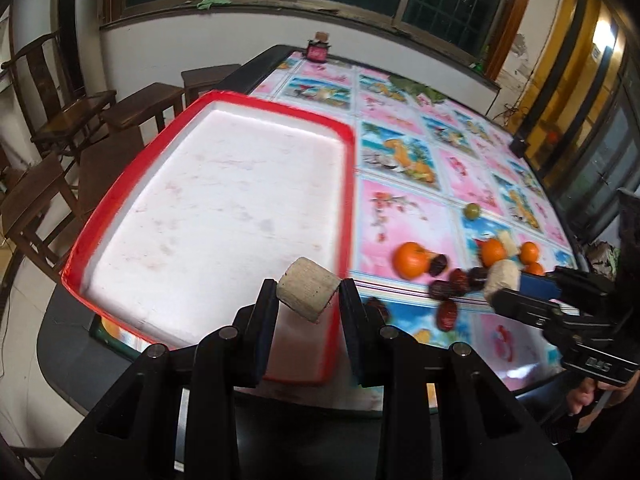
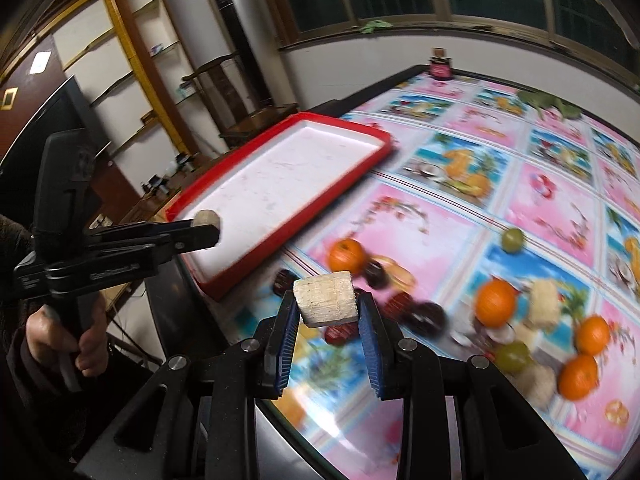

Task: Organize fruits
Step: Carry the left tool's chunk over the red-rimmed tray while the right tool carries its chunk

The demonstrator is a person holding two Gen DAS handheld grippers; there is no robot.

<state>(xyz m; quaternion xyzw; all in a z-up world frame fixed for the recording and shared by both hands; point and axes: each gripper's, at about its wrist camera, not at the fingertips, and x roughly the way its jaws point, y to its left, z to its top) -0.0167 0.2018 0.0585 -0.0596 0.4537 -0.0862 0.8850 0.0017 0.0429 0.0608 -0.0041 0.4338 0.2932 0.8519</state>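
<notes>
While your two tools hang above it, the broad surface [image 1: 404, 216] under its glossy pink-and-blue picture cloth fills most of both views. On its left part lies the large rectangular tray with a red rim and white floor [image 1: 340, 216], which holds no fruit. To the right of that tray, loose on the cloth, sit the round orange tangerines [image 2: 496, 303], with another one [image 1: 409, 260] nearest the tray's corner, two small green round fruits [image 2: 513, 239], pale beige cylinder chunks [image 2: 543, 300] and a scatter of dark red wrinkled dates [image 1: 447, 314]. Your left hand-held gripper [image 1: 309, 295] is nearly closed, its black fingers pinching a pale beige cylinder chunk [image 1: 309, 294] held tilted over the tray's near right corner. Your right hand-held gripper [image 2: 328, 304] is likewise nearly closed, blue-padded fingers clamped on a second pale beige chunk [image 2: 326, 299], held above the dates just right of the tray. Your left hand [image 2: 64, 340] wraps that tool's handle at the edge of the right wrist view.
</notes>
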